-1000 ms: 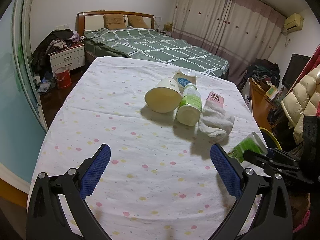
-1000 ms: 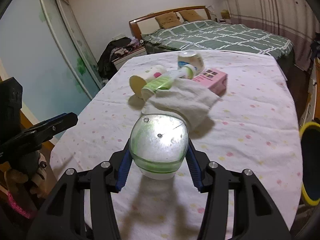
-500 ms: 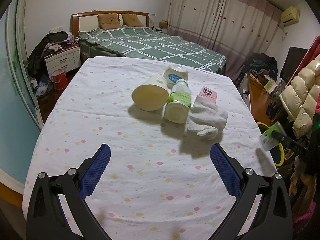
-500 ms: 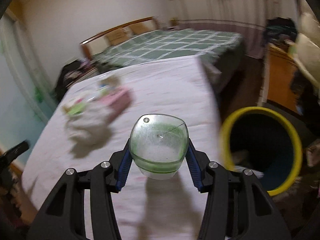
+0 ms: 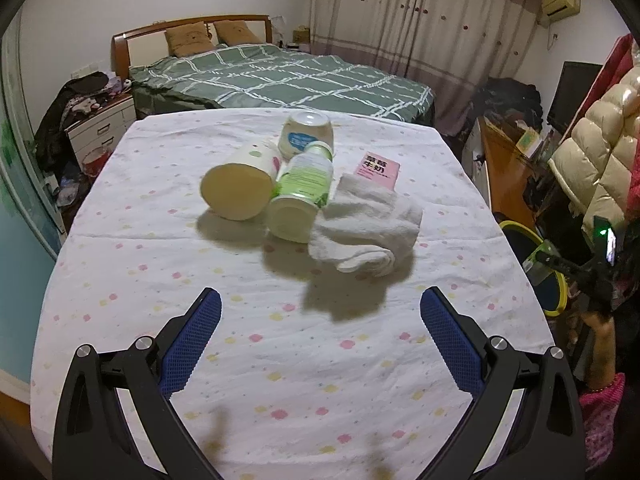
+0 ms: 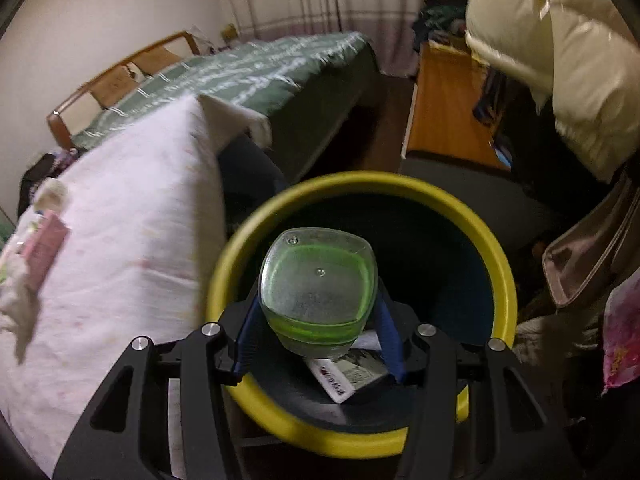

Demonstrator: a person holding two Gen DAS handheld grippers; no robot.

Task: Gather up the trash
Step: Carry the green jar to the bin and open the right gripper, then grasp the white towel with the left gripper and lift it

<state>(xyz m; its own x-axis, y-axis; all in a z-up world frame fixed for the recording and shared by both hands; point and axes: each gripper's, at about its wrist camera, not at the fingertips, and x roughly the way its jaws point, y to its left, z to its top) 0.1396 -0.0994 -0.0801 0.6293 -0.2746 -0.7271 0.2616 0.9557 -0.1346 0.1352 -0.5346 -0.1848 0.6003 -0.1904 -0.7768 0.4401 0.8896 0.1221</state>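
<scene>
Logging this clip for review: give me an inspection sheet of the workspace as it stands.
Surface: table under a white dotted cloth.
Job's things: green plastic cup held over the yellow-rimmed bin; a printed packet lies inside. On the table: cream cup and green-label bottle on their sides, blue-label cup, pink carton.
Clutter: white towel against the bottle.
Grippers: left gripper open, empty, above the table; right gripper shut on the cup.
Cables: nothing seen.
Surroundings: bed, curtains, cream puffer jacket.
</scene>
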